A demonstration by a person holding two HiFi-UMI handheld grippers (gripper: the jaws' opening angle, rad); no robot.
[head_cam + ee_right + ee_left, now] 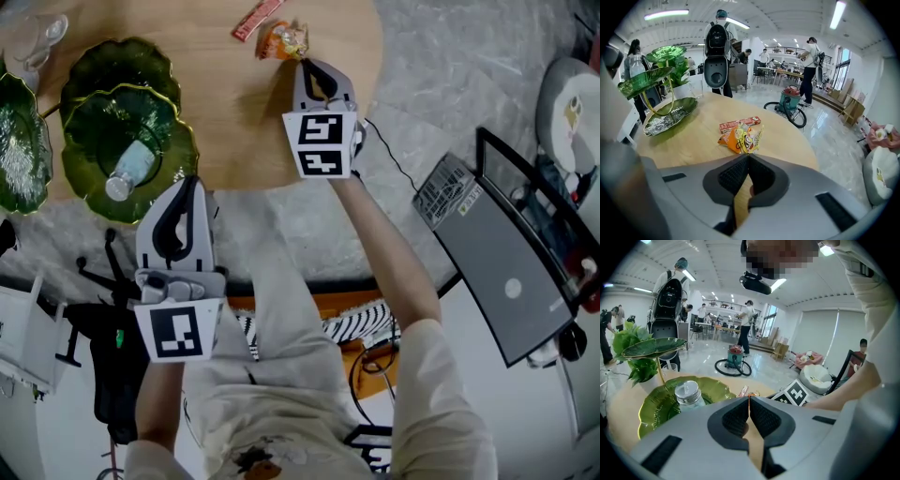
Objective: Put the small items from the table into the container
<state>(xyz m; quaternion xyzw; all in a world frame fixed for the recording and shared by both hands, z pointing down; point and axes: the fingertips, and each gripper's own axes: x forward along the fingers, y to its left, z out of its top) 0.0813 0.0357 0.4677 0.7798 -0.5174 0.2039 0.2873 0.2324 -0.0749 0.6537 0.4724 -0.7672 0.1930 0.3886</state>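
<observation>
An orange snack packet [284, 40] [742, 137] lies on the round wooden table [234, 122], next to a red stick packet [257, 19] [739, 124]. My right gripper [306, 63] [749, 155] is shut, its tips pinching the near corner of the orange packet. The green leaf-shaped dish [178, 141] [651, 404] at the table's left holds a small clear bottle [129, 169] [688, 393]. Just off the table's near edge, beside that dish, my left gripper [192, 183] [749, 397] is shut with nothing in it.
A second, darker leaf dish [17, 141] [670, 117] and a glass [37, 37] sit at the far left. A laptop [506, 272] stands right of the table on the floor side. People and a vacuum cleaner [735, 361] are in the room behind.
</observation>
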